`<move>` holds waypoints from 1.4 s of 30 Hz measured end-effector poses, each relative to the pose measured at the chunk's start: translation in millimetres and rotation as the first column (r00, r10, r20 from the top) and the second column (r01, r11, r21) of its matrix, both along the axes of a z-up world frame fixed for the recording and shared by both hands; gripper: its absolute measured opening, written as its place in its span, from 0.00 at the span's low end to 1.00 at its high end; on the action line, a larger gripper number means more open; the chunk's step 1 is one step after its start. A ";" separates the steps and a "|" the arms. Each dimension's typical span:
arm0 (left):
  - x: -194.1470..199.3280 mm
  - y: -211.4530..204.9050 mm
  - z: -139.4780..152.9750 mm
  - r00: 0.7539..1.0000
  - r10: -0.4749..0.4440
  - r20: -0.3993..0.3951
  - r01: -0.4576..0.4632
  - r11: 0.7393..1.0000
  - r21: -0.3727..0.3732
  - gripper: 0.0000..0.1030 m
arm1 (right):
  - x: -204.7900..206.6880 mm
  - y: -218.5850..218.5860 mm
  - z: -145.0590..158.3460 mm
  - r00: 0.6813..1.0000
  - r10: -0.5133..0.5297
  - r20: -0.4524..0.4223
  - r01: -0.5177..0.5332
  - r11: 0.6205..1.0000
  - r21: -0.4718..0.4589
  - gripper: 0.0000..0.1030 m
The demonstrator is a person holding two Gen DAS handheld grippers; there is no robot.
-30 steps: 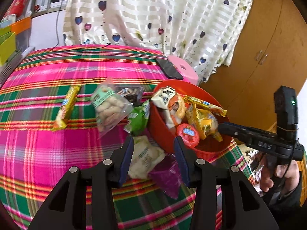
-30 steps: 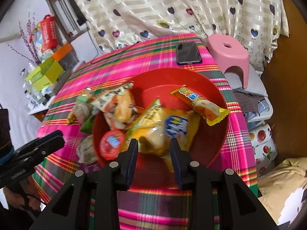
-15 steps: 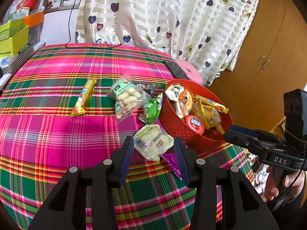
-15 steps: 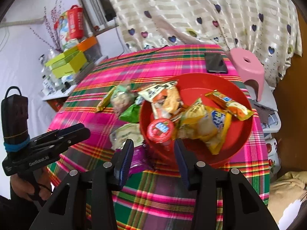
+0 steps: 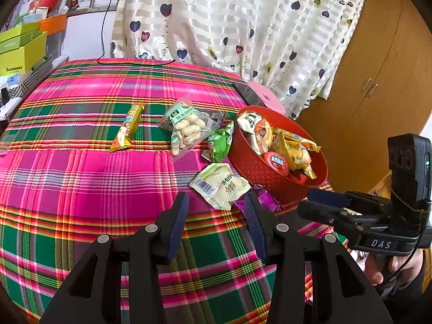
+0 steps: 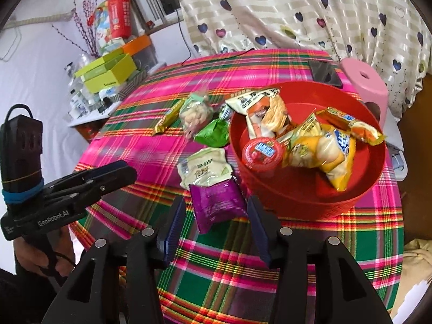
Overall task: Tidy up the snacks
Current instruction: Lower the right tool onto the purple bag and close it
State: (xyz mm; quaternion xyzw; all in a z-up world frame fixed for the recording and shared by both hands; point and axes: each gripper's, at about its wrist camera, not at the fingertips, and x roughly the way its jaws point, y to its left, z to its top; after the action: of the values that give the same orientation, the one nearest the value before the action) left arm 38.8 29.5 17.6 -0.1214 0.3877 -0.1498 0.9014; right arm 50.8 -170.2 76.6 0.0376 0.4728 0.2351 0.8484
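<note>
While both tongs sit back from the pile, nothing is gripped yet.

Left wrist view:
left tongs (image 5: 213,210): released, nothing between your pads.
white-green packet (image 5: 219,185): on the plaid cloth (image 5: 81,183) just ahead of your tips, centred on the gap.
red basket (image 5: 270,181): ahead and to the right, touching distance from that packet; several snacks already inside.
peanut bag (image 5: 187,129), green packet (image 5: 220,144), gold bar (image 5: 128,127): further ahead, the bar off to the left.
right tongs (image 5: 326,202): to your right, beside the basket.

Right wrist view:
right tongs (image 6: 214,216): released, jaws have just been opening; nothing pinched.
purple packet (image 6: 217,202): lying flat, its near end reaching in between your tips, pads not pressing it.
red basket (image 6: 310,197): just ahead-right, wall close to your right finger.
jelly cup (image 6: 260,152): inside, near the wall closest to you.

Risks:
collision: both tongs target neighbouring packets, so they may clash.
double grab: purple overlaps the white-green packet's edge; closing low could drag both.
basket shove: right finger may nudge the wall on closing.
slip: flat foil could skid on the cloth.
</note>
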 end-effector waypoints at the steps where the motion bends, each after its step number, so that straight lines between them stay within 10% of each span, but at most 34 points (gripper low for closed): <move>1: -0.8 0.1 0.4 1.000 0.002 0.001 -0.002 1.000 -0.001 0.43 | -0.5 1.0 -0.6 1.000 0.002 -0.002 -0.002 1.000 0.000 0.47; 42: 16.9 40.1 -22.6 0.998 0.050 -0.047 -0.052 0.998 -0.040 0.43 | 59.1 45.4 -62.7 0.981 -0.019 -0.193 0.027 0.999 0.035 0.54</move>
State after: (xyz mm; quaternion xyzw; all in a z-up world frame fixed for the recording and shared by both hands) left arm 55.7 69.6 -5.0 -0.1531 0.4020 -0.1318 0.8931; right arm 109.9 -124.9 13.9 0.0816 0.5478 0.2293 0.8004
